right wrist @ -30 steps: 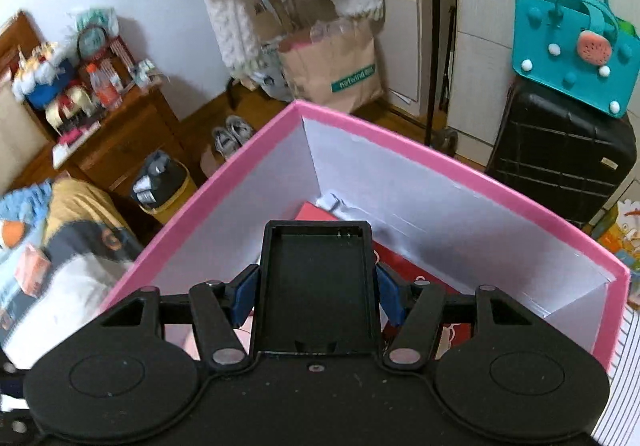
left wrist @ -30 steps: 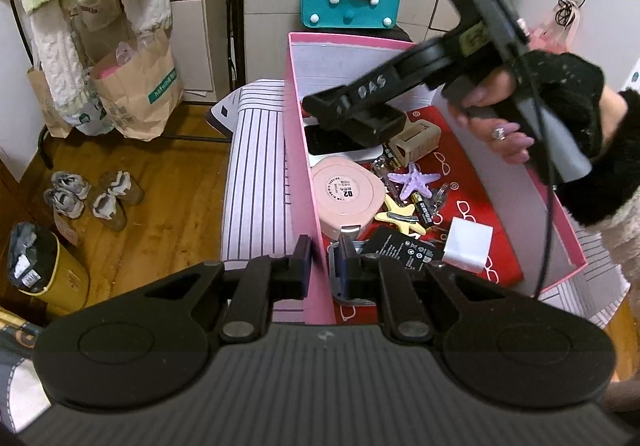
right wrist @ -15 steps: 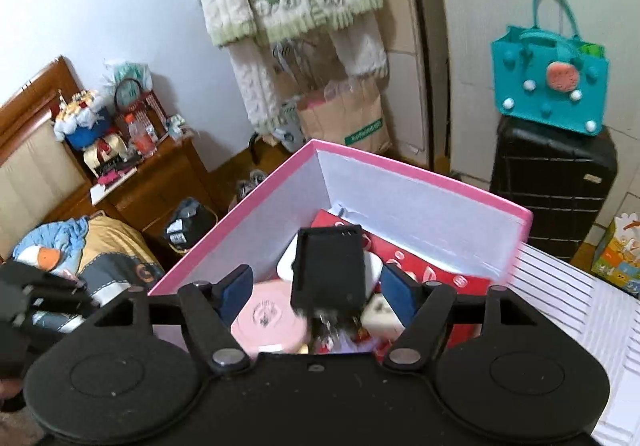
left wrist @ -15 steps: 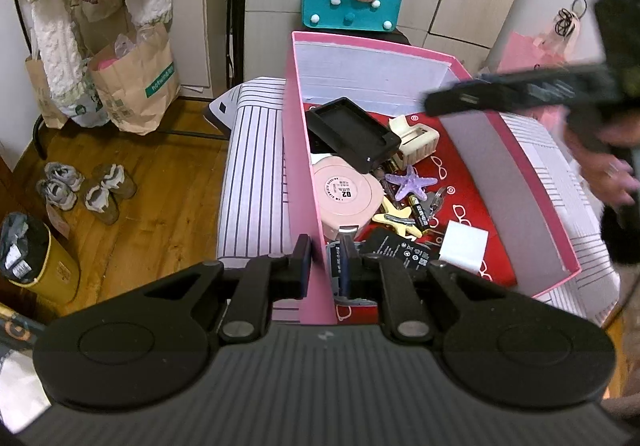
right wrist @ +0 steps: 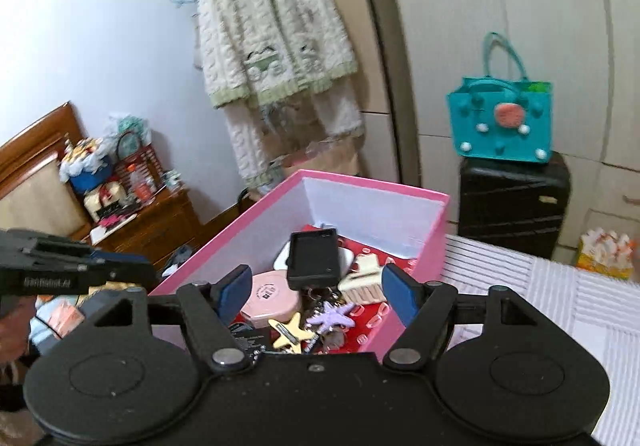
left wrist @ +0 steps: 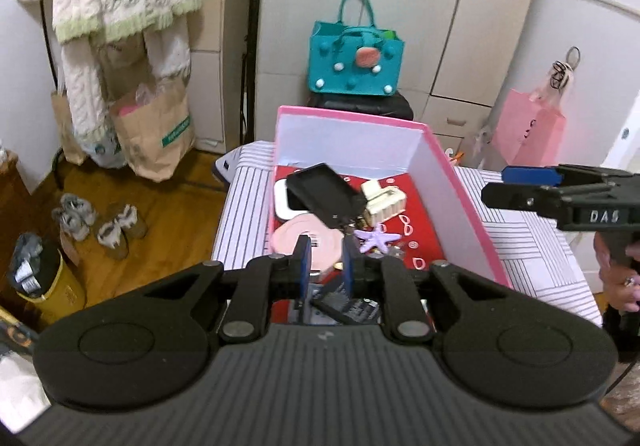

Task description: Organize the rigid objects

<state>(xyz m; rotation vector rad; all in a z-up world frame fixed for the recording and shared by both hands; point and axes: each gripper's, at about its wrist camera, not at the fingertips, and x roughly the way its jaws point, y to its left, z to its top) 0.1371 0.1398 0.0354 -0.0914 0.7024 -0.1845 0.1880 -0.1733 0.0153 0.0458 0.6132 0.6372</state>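
A pink box (left wrist: 460,214) holds a black rectangular case (left wrist: 324,194), lying tilted on a pink round compact (left wrist: 288,238) and a white item. Beside them are a cream hair claw (left wrist: 384,202) and a purple starfish clip (left wrist: 376,238). My left gripper (left wrist: 326,262) hovers over the box's near end. Its jaws are opening, a narrow gap with nothing between them. My right gripper (right wrist: 316,290) is open wide and still widening, empty, drawn back from the black case (right wrist: 314,260). A yellow star clip (right wrist: 290,330) lies near it. The left wrist view shows the right gripper (left wrist: 504,186) outside the box's right wall.
The box stands on a striped cover (left wrist: 528,246). A teal bag (left wrist: 354,64) sits on a black suitcase (right wrist: 512,206) behind it. Paper bags (left wrist: 154,138), shoes (left wrist: 116,230) and a yellow bin (left wrist: 44,278) are on the wooden floor at left. A pink bag (left wrist: 528,134) hangs at right.
The right gripper let go of the black case, which now lies in the box, and drew back up and right with its jaws widening. The left gripper released the box's near wall and rose.
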